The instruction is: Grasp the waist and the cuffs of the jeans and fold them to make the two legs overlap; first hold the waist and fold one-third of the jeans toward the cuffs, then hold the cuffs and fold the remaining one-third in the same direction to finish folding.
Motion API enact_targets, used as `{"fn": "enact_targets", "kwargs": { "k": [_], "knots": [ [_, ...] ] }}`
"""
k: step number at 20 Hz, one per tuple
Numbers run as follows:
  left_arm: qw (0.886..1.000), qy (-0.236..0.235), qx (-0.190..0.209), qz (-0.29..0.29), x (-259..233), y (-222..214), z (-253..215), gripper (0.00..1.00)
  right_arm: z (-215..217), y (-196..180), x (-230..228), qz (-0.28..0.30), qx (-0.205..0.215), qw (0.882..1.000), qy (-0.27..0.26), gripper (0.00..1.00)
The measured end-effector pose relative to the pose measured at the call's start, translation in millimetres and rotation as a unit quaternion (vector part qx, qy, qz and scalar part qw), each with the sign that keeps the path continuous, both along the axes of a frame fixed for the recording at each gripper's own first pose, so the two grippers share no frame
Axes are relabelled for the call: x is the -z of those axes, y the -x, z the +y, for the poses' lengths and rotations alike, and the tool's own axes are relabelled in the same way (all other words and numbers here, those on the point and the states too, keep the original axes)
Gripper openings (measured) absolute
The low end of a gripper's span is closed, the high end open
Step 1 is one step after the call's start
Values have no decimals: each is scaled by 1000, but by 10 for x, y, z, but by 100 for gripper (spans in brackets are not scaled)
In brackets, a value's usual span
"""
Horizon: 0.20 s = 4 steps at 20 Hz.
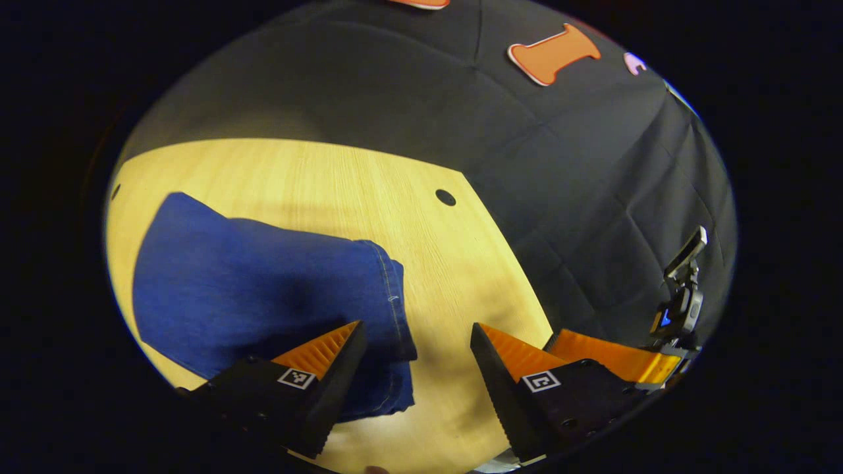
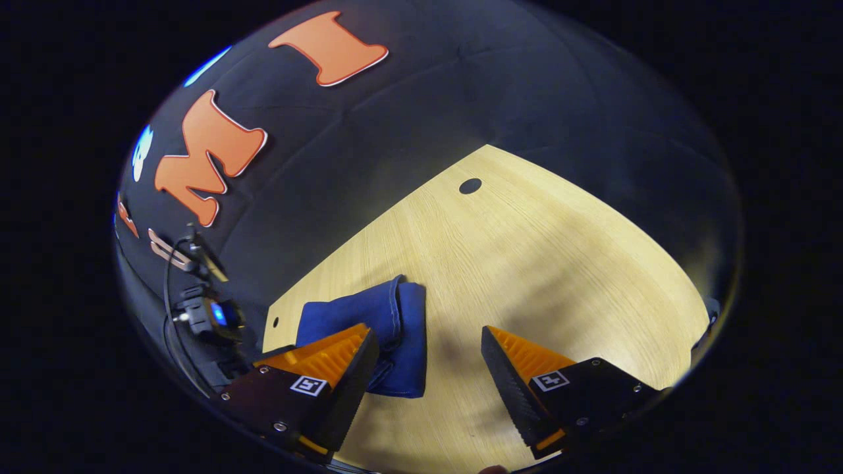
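Note:
The blue jeans (image 1: 263, 296) lie folded into a compact bundle on the light wooden table (image 1: 316, 178), with the hemmed edge on the right of the bundle. My left gripper (image 1: 416, 359) is open above the table just right of that hem, its left finger (image 1: 329, 368) over the cloth without pinching it. In the right gripper view the same folded jeans (image 2: 388, 329) lie at the lower left. My right gripper (image 2: 429, 368) is open too, its left finger (image 2: 336, 368) over the bundle's edge. Nothing is held.
The table has a round cable hole (image 1: 446, 197) near its far edge, seen also as the hole (image 2: 470, 185) in the right gripper view. A device on a stand (image 1: 681, 296) sits off the table's right; a similar stand (image 2: 204, 303) with cables is at left.

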<state>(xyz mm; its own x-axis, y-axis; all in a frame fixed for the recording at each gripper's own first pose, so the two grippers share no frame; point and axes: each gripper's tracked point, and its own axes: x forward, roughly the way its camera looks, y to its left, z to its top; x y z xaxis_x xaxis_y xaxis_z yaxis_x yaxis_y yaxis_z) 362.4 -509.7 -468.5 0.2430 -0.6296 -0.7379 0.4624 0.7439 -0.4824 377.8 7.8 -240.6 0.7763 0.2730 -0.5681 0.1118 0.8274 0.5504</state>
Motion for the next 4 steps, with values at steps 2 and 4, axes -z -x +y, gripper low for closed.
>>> {"fn": "enact_targets", "kwargs": {
  "k": [2,4],
  "knots": [
    [999,0,-21,-34,-293,-71,345,98,82,0,-119,-9,0,1000,13,97],
    [996,0,-52,-75,-615,-230,751,98,177,-9,-271,-27,-6,999,39,97]
  ]
}}
